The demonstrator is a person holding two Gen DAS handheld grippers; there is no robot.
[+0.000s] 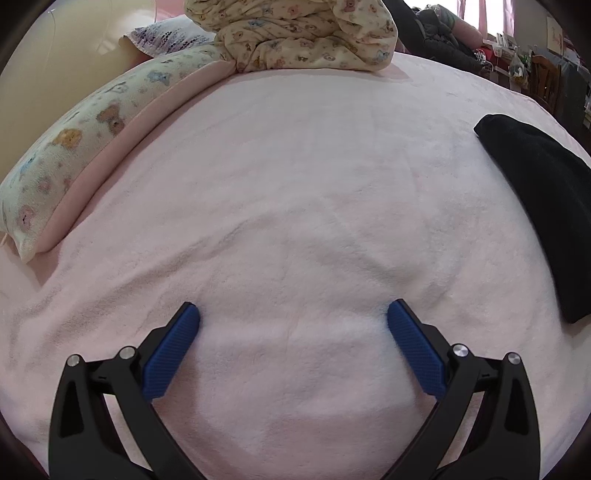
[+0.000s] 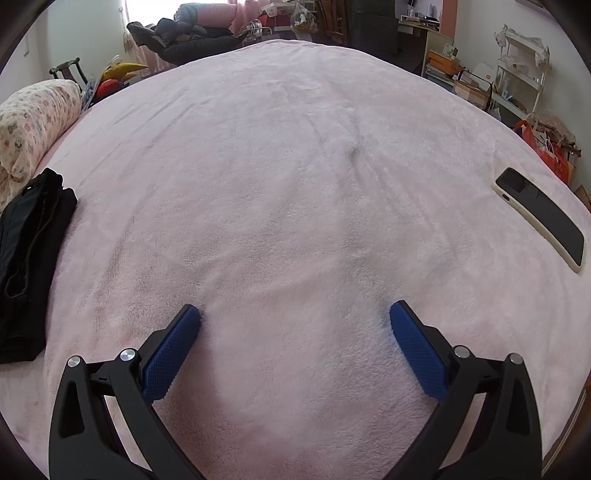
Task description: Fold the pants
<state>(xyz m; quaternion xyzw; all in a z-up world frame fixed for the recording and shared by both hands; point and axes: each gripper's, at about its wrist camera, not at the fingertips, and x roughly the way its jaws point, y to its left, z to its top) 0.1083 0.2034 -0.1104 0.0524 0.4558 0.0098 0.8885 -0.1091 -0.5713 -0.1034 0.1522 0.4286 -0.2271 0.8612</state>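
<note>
Across the pink bed cover you have a wide bare stretch ahead of both claws. Your left claw sits low over the cover with its blue pads spread well apart and nothing between them. Your right claw is the same: pads wide apart, only fleece in the gap.

The black pants lie folded on the cover between the two claws, to the right in the left wrist view and at the left edge in the right wrist view. Neither claw touches them.

On your left side, a long bear-print pillow runs along the bed's edge, and a bunched bear-print quilt sits at the far end, so room ends there. A second, purple-patterned pillow shows behind it.

On your right side, a phone in a pale case lies face up near the bed's right edge, well apart from the right claw.

Beyond the far edge of the bed, dark clothes are heaped up, and a white shelf rack stands by the wall with boxes and bags around it; what the boxes hold cannot be made out.
</note>
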